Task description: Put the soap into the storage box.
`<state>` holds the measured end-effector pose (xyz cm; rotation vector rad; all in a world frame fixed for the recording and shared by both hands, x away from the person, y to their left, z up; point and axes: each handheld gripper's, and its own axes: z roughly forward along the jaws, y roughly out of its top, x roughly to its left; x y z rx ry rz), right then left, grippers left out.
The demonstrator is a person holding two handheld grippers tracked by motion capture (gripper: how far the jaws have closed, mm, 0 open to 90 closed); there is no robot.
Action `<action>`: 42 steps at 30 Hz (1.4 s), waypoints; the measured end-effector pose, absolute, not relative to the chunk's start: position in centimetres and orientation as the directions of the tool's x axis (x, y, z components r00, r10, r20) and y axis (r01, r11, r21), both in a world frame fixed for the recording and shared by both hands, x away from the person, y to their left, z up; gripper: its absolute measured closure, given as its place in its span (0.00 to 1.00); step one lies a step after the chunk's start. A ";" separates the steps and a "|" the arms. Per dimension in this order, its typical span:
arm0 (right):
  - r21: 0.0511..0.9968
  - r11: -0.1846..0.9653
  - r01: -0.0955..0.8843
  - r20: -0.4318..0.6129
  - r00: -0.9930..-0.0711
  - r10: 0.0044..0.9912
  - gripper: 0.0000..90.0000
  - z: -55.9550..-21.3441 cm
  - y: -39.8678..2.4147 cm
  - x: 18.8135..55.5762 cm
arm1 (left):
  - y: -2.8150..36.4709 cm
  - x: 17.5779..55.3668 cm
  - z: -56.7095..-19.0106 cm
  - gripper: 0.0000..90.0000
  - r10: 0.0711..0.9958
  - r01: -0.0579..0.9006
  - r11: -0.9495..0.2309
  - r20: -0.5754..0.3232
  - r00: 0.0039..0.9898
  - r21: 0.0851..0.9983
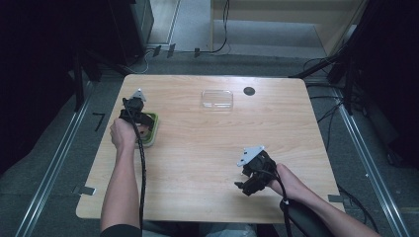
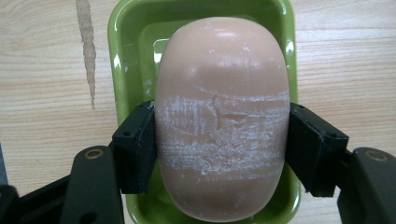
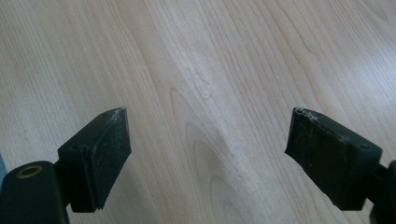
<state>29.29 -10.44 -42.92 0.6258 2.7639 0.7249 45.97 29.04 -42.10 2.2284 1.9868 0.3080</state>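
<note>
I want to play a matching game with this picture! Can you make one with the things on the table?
Things:
1. soap bar
2. green dish
3. clear lid
4. right gripper

States:
A. open over bare wood
B. lying near the table's far edge
C. squeezed between two black jaws
D. under the soap

Pairs: 1-C, 2-D, 3-B, 4-A

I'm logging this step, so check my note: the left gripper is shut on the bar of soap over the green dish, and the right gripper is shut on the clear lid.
The right gripper part is wrong: its jaws stand open over bare table, as the right gripper view shows. The clear lid lies apart at the table's far side. The left gripper is indeed shut on the bar of soap over the green dish.
</note>
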 end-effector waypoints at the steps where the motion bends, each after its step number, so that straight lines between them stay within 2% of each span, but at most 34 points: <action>1: 0.508 0.788 0.346 -0.098 -0.886 0.453 0.16 -42.9 -10.4 29.3 | 29.1 46.0 -42.2 0.37 0.993 0.965 -0.115 0.058 0.104 0.237; 28: 0.511 0.787 0.346 -0.099 -0.886 0.454 0.16 -42.9 -10.5 29.3 | 29.4 46.1 -43.1 0.37 0.994 0.967 -0.104 0.047 0.096 0.231; 36: 0.511 0.787 0.345 -0.101 -0.885 0.454 0.16 -42.9 -10.5 29.3 | 29.4 45.8 -42.2 0.32 0.994 0.962 -0.108 0.061 0.096 0.252; 42: 0.511 0.787 0.346 -0.101 -0.885 0.454 0.16 -42.9 -10.5 29.3 | 29.8 45.2 -41.3 0.23 0.994 0.963 -0.099 0.068 0.084 0.249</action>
